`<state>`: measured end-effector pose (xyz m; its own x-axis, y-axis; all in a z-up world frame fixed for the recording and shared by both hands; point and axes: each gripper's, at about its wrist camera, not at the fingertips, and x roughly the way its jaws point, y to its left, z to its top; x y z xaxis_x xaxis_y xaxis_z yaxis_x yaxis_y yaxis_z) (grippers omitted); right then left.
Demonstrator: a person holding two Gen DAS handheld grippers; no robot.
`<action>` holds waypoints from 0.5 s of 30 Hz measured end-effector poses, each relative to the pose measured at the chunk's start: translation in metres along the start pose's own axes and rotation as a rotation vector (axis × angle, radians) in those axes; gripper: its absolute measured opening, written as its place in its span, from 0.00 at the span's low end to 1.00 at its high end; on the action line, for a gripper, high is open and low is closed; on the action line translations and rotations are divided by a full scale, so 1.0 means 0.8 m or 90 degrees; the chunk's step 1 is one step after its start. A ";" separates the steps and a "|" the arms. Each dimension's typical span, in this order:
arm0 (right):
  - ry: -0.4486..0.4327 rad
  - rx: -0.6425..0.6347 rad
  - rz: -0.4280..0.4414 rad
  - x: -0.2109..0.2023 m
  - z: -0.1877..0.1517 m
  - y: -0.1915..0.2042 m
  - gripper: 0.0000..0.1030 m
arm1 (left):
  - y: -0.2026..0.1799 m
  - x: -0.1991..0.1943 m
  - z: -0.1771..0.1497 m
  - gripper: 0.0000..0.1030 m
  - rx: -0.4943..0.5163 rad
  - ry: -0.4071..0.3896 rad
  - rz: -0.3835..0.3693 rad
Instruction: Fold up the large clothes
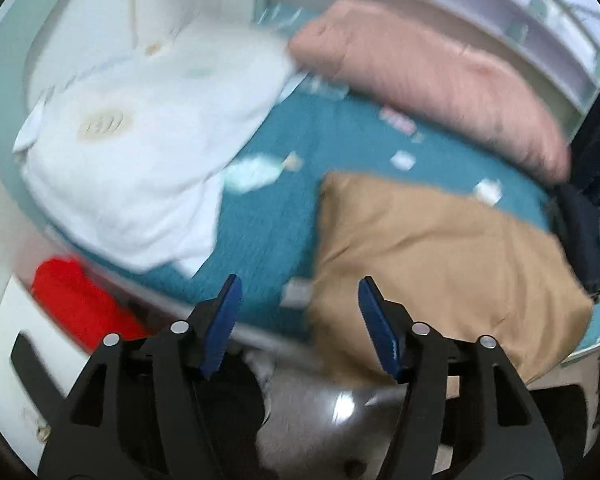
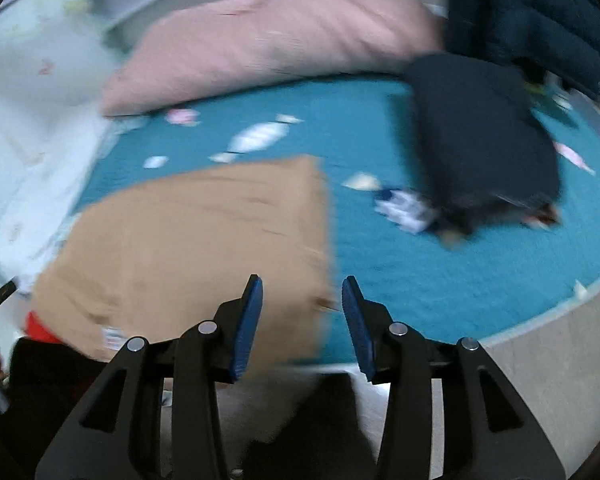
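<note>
Tan garment (image 1: 440,264), folded into a rough rectangle, lies on the near part of the bed (image 2: 400,272), its near edge hanging a little past the mattress edge. Both frames are motion-blurred, so seams and fabric type cannot be read.

Handling, as a judgement: soft, limp cloth, light to moderate in weight, several layers thick. It will sag if lifted by 1 point and the fold may slide open. Best hold looks like the 2 near corners, 1 per claw, pinching all layers together.

Left claw (image 1: 300,320): released, blue pads well apart, nothing between them. It hovers above the bed's near edge, pointing forward and slightly down, with the tan garment's near-left corner just beside its right pad.

Right claw (image 2: 302,320): also released and empty. It hovers over the garment's near-right corner, its left pad above the cloth, its right pad over bare teal bedding. No contact can be confirmed for either claw.

Mid-distance: a white garment (image 1: 140,152) lies bunched left of the tan one; a dark navy folded item (image 2: 480,140) sits to the right, well apart from it. A red object (image 1: 80,300) shows low at the left, off the bed.

Far: a pink pillow (image 2: 268,36) runs along the back of the bed, with white shelving (image 1: 500,20) behind it.
</note>
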<state>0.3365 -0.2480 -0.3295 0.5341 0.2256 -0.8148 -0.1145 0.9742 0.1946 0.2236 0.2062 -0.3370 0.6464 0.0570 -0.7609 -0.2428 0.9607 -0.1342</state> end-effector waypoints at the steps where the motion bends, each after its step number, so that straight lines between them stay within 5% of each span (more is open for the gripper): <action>1: 0.002 -0.009 0.015 0.006 0.005 0.011 0.38 | -0.015 0.006 0.007 0.72 0.017 0.003 -0.023; 4: 0.045 -0.037 0.035 0.048 0.011 0.039 0.16 | -0.053 0.042 0.017 0.72 0.057 0.031 -0.068; 7: 0.119 -0.022 0.001 0.106 0.004 0.026 0.00 | -0.078 0.088 0.010 0.72 0.073 0.089 -0.055; 15: 0.184 0.031 -0.049 0.164 -0.009 -0.024 0.00 | -0.084 0.152 -0.034 0.72 0.072 0.197 -0.061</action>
<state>0.4029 -0.2369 -0.4442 0.2790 0.1517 -0.9482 -0.0389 0.9884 0.1467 0.2984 0.1410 -0.4379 0.4079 -0.1040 -0.9071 -0.0978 0.9828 -0.1566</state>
